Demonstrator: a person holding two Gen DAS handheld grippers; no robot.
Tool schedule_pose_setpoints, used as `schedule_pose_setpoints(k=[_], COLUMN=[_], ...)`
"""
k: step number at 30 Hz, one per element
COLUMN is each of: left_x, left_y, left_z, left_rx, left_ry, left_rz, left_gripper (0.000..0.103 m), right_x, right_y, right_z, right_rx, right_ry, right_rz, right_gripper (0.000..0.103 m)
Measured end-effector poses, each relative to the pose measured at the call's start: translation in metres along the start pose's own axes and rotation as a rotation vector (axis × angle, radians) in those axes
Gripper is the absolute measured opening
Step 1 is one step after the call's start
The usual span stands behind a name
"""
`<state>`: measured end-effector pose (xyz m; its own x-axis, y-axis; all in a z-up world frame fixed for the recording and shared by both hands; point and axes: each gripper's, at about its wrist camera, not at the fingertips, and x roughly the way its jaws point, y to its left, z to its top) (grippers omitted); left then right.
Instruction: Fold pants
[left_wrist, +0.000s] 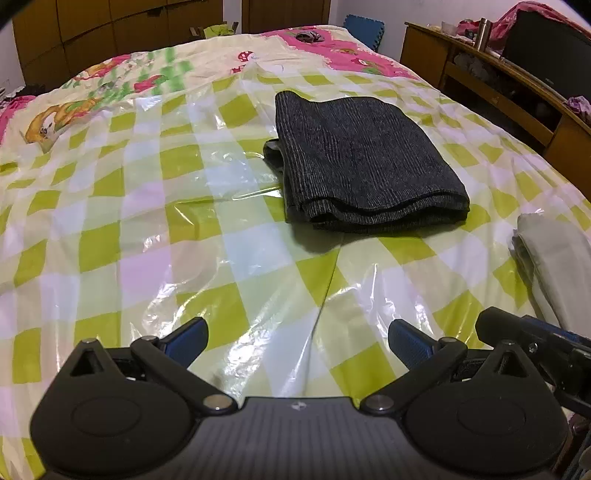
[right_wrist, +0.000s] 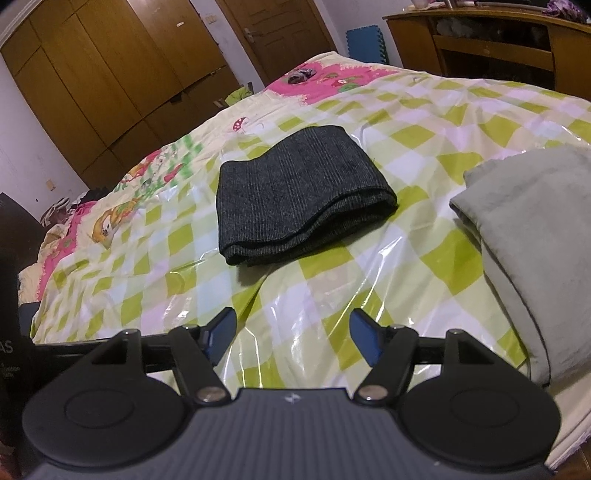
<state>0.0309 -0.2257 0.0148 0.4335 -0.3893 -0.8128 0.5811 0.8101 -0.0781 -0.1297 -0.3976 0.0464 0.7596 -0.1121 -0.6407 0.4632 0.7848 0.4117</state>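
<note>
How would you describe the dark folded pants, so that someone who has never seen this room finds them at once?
Look at the bed covered with a shiny green-and-white checked plastic sheet. Near its middle lie the dark pants, folded into a thick, flat rectangle with stacked edges. The only other folded cloth nearby, the pale grey-green cloth to their right, is light; the pants are charcoal with fine ribbed stripes.

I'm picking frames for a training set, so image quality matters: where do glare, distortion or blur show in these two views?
Left wrist: white glare streaks the plastic sheet beside the sharply rendered dark folded pants; fisheye bends the wooden shelf. Right wrist: glare on the sheet ahead of the right gripper; the wardrobe curves; the grey cloth looks soft.
</note>
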Motion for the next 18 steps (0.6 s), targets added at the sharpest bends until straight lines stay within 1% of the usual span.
schedule_pose_setpoints(k=[18], left_x=[0.0019], left_y=[-0.0010], left_z=[-0.0023], left_rx=[0.002], left_ry=[0.020], left_rz=[-0.002], left_gripper=[0.103], right_x=[0.0001], right_y=[0.0014], right_z=[-0.0018], right_rx=[0.000], right_ry=[0.003], right_rz=[0.001], right_gripper=[0.070])
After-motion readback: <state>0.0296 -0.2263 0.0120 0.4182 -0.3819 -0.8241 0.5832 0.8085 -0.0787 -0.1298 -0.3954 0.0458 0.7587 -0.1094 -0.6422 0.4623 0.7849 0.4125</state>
